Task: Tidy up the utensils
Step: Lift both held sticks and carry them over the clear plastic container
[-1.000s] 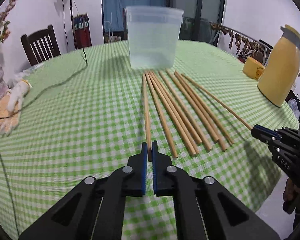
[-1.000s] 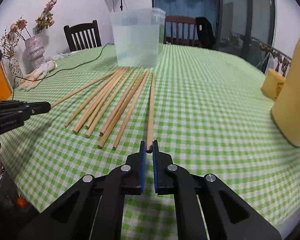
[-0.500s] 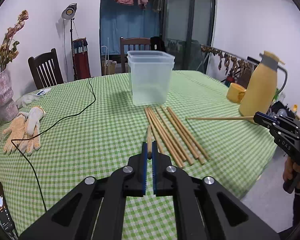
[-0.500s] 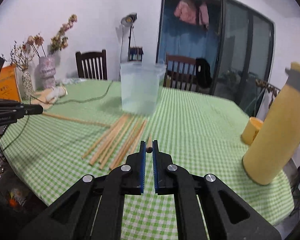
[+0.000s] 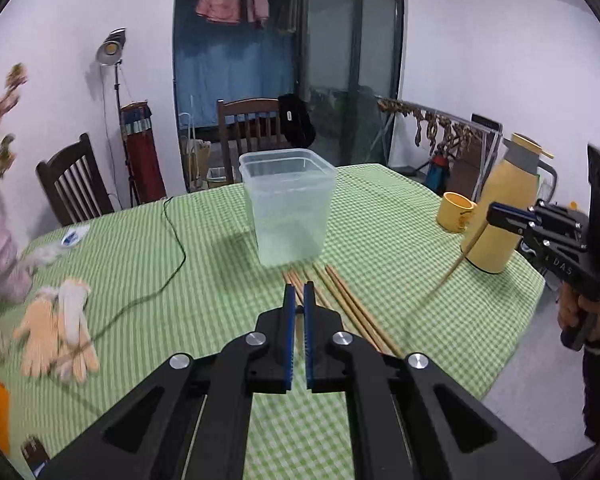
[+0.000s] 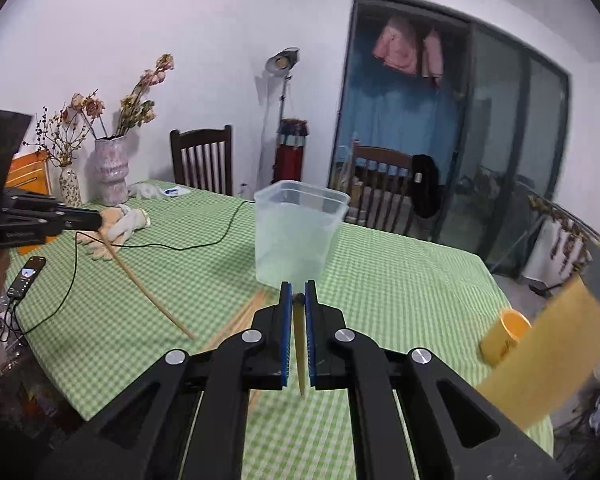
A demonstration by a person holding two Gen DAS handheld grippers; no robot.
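Both grippers are now holding a chopstick well above the table (image 5: pixel 148 248), where a second ago each was pinching one down on the cloth. The left gripper (image 5: pixel 297 312) is pressed together on its stick, whose end is showing between the blue pads; from the right wrist view, that chopstick (image 6: pixel 148 292) is hanging down and slanting toward the table in front of the tub (image 6: pixel 296 236). The right gripper (image 6: pixel 298 312) is likewise clamped on a chopstick (image 6: pixel 300 344) that is pointing down between its fingers. The two picks appear done, so the carry to the tub (image 5: pixel 288 208) is likely the step in hand.

The remaining chopsticks (image 5: pixel 348 308) are lying on the cloth just in front of the tub, fanning toward the near edge. The tub is standing upright and open-topped, looking empty, with free air above its rim.

Right of the tub, a yellow jug (image 5: pixel 500 212) and cup (image 5: pixel 456 212) are standing near the table edge, close to the right gripper's path; its dangling stick could brush them. Left of the tub, a cable (image 5: pixel 176 240) and gloves (image 5: pixel 60 328) are lying well apart from it. Two sticks converging on one opening may clash, so one probably needs to go in first.
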